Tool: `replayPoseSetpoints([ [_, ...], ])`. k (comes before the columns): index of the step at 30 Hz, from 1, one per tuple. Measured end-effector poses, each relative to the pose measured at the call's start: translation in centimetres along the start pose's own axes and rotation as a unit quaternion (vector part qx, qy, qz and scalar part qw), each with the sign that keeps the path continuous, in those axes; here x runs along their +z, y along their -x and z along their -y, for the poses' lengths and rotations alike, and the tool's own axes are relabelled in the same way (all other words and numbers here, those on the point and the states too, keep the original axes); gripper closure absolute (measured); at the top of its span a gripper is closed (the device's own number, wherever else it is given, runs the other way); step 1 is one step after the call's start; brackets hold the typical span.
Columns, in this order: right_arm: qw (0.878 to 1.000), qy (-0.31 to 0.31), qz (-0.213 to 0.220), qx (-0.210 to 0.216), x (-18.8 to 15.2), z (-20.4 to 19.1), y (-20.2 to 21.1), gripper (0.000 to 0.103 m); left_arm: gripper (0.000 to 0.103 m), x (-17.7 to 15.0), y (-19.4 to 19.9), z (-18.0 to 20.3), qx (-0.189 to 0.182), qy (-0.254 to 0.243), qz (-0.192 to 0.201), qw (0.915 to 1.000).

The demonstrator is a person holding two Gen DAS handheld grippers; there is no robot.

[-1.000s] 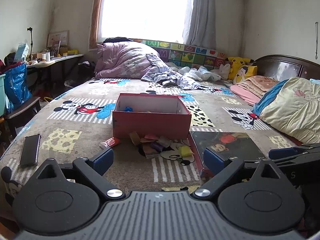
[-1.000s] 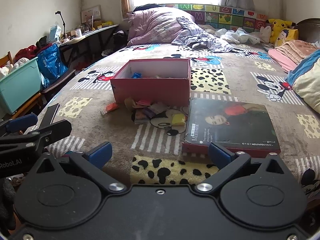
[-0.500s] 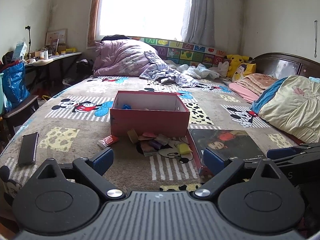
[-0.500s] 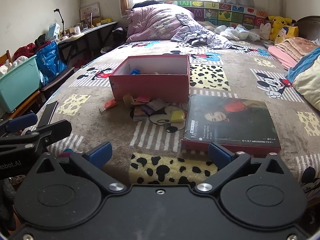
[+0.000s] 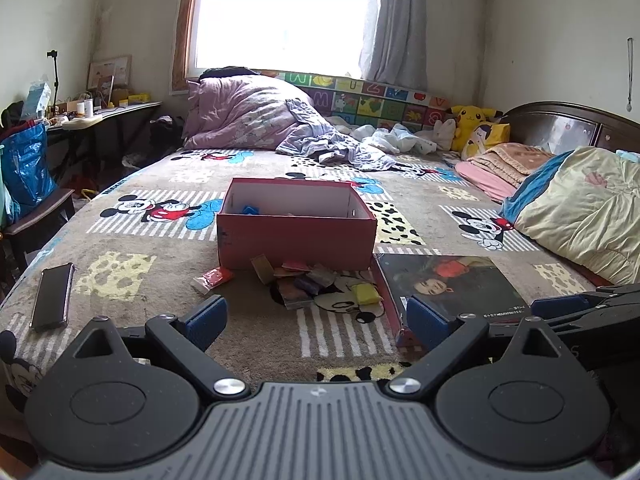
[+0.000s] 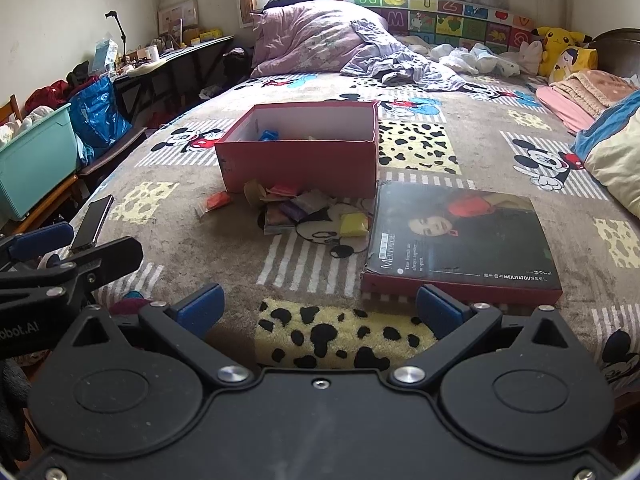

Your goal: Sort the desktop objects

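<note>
A red open box (image 5: 296, 236) (image 6: 300, 156) stands on the bed with a blue item (image 6: 267, 135) inside. Several small packets lie in front of it: an orange one (image 5: 214, 277) (image 6: 218, 200), a yellow one (image 5: 365, 294) (image 6: 353, 224), purple and pink ones (image 6: 298, 204). The box's lid (image 6: 460, 236) (image 5: 452, 288) lies picture-side up to the right. My left gripper (image 5: 316, 322) is open and empty, short of the pile. My right gripper (image 6: 320, 312) is open and empty near the bed's front edge.
A phone (image 5: 52, 296) (image 6: 93, 222) lies at the bed's left edge. Pillows (image 5: 580, 216) and folded blankets (image 6: 584, 92) fill the right side, a quilt heap (image 5: 256, 116) the far end. A chair, a blue bag (image 6: 98, 116) and a teal bin (image 6: 36, 156) stand left of the bed.
Both grippers have tilted and drifted slightly; the box and the pile sit a little differently in view. Both stay open and nothing was picked up.
</note>
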State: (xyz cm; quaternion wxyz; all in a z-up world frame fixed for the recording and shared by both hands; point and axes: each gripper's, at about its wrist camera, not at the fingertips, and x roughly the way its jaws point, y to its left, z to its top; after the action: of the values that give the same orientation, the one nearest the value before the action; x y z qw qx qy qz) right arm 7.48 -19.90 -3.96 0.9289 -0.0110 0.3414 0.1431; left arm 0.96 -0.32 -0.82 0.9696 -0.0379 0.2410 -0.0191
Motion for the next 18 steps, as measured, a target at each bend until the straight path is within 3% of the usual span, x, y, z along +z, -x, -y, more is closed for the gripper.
replayPoseSetpoints([
  [18,1.000,0.001,-0.006,-0.003,0.20,0.10,-0.26,0.000,0.006,-0.06,0.00,0.11,-0.002,-0.001,0.002,1.0000],
])
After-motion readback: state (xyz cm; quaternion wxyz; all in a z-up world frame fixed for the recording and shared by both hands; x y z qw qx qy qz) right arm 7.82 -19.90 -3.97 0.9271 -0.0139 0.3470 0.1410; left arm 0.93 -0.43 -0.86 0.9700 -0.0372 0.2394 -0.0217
